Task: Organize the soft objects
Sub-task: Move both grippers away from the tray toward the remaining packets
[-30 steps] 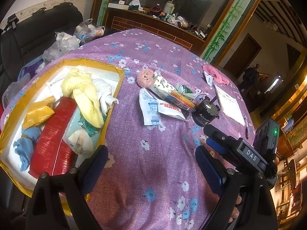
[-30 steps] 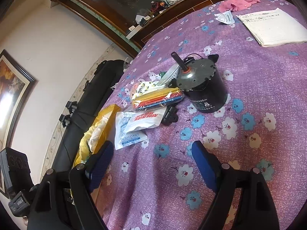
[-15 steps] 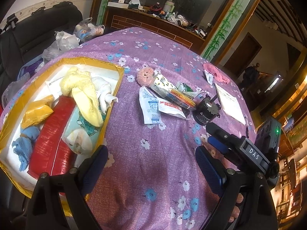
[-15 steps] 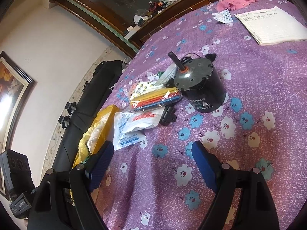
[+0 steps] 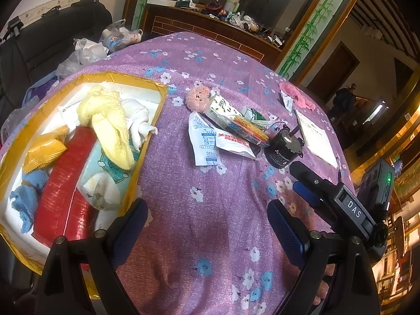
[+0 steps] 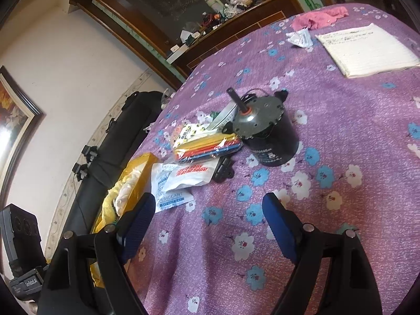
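Observation:
A yellow-rimmed box (image 5: pixel 157 113) at the left holds a yellow cloth (image 5: pixel 110 120), white cloth, blue cloth (image 5: pixel 25 197), a red pack and a yellow packet. On the purple cloth lie a pink fluffy ball (image 5: pixel 198 98), desiccant packets (image 5: pixel 204 139) and a pink cloth (image 5: pixel 296 95) farther back, which also shows in the right wrist view (image 6: pixel 319 18). My left gripper (image 5: pixel 207 228) is open and empty over bare cloth. My right gripper (image 6: pixel 207 223) is open and empty, short of the desiccant packets (image 6: pixel 170 191).
A black motor (image 6: pixel 265 134) stands mid-table beside a pack of coloured sticks (image 6: pixel 207 147). A notepad (image 6: pixel 365 50) lies at the right. A black sofa (image 5: pixel 52 39) and bags stand behind the box. A cluttered sideboard (image 5: pixel 210 23) runs along the back.
Both grippers have drawn back a little from the pile of objects. Their jaws stay open and nothing on the table has moved.

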`<state>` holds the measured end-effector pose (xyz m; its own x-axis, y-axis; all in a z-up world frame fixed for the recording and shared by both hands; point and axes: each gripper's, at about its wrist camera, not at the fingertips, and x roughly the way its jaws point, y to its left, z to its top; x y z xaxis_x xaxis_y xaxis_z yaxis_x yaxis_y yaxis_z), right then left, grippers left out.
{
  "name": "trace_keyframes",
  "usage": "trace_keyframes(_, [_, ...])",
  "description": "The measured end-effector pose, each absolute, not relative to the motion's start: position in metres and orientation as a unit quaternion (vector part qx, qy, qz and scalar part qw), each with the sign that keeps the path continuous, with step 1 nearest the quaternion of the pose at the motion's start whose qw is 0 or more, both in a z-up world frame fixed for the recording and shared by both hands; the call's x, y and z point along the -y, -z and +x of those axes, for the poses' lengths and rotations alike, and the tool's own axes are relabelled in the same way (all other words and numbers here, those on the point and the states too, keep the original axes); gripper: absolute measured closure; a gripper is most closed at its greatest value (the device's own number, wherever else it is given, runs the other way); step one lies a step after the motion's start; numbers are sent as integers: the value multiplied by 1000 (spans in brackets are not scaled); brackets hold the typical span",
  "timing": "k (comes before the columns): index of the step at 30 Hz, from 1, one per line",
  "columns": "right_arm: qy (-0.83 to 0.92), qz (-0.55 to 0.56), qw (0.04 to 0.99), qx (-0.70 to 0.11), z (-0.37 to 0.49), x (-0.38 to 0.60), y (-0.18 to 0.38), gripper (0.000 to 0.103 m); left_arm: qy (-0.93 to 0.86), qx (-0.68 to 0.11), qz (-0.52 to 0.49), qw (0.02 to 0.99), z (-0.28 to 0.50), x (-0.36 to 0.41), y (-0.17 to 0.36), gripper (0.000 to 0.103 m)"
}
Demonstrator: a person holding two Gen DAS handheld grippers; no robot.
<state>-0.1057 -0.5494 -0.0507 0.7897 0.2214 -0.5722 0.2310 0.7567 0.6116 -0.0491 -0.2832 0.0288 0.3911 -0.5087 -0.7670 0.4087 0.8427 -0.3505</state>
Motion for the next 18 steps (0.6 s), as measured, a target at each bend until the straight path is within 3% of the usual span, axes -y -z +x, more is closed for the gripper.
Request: trace_keyframes(18, [-45, 390, 859, -329, -103, 555, 59, 20, 269, -498, -18, 824, 25, 347, -5, 9])
